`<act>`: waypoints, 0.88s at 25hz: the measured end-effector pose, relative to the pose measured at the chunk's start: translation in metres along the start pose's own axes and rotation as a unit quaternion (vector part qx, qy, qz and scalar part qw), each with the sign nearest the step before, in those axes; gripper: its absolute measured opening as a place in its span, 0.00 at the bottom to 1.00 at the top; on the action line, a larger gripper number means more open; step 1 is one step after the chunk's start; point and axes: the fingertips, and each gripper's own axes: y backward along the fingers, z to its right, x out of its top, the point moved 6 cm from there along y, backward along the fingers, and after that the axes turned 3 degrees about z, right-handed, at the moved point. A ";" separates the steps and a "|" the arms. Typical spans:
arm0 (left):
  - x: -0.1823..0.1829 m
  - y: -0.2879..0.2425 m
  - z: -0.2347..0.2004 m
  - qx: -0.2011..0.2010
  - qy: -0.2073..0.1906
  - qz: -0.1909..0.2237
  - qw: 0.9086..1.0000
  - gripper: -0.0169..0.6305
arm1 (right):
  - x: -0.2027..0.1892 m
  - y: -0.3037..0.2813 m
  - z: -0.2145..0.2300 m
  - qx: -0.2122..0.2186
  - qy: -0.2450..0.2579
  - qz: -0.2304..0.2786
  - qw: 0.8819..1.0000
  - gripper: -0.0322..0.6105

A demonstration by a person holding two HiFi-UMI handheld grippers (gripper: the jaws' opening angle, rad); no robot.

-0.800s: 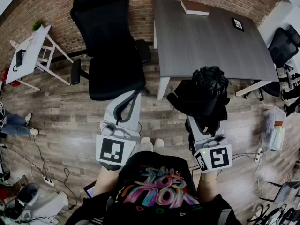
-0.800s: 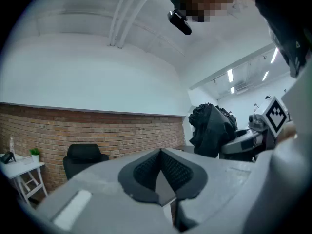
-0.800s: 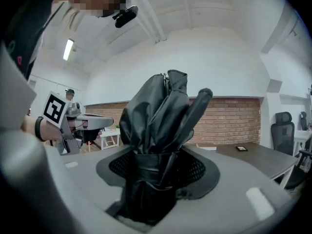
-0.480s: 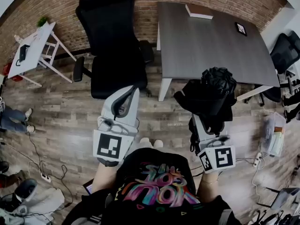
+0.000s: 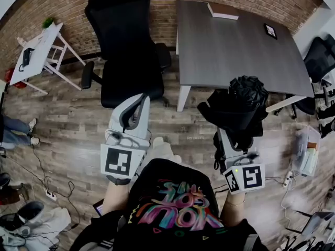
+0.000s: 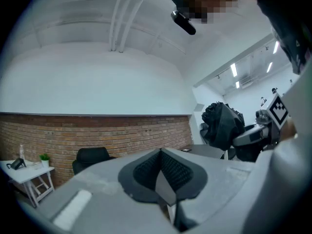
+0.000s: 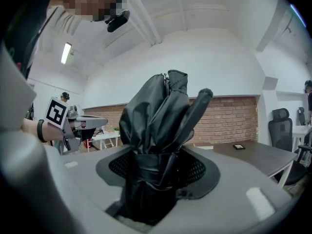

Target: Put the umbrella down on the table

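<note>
Right gripper [image 7: 156, 173] clamped on folded black fabric umbrella [image 5: 238, 106], held in the air at the near edge of grey rectangular table [image 5: 235, 51]. Left gripper [image 6: 161, 172] jaws together, empty. Black office chair [image 5: 125, 51] stands just left of the table; brown book [image 5: 223, 10] lies on its far edge.

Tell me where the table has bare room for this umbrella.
The table lies bare across its middle and near edge, short of the book. Only the far end is taken: the book and a small dark square at the right.

The umbrella [image 5: 238, 106] hides part of the table's [image 5: 235, 41] near edge.
</note>
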 end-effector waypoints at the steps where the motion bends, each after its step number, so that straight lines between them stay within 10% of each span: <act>1: 0.000 -0.003 0.005 -0.001 -0.001 -0.001 1.000 0.03 | -0.001 0.002 0.006 0.000 -0.005 0.000 1.000 0.43; 22: -0.041 -0.208 -0.105 -0.039 0.023 -0.022 0.999 0.03 | -0.001 -0.222 0.070 -0.006 -0.012 -0.029 1.000 0.43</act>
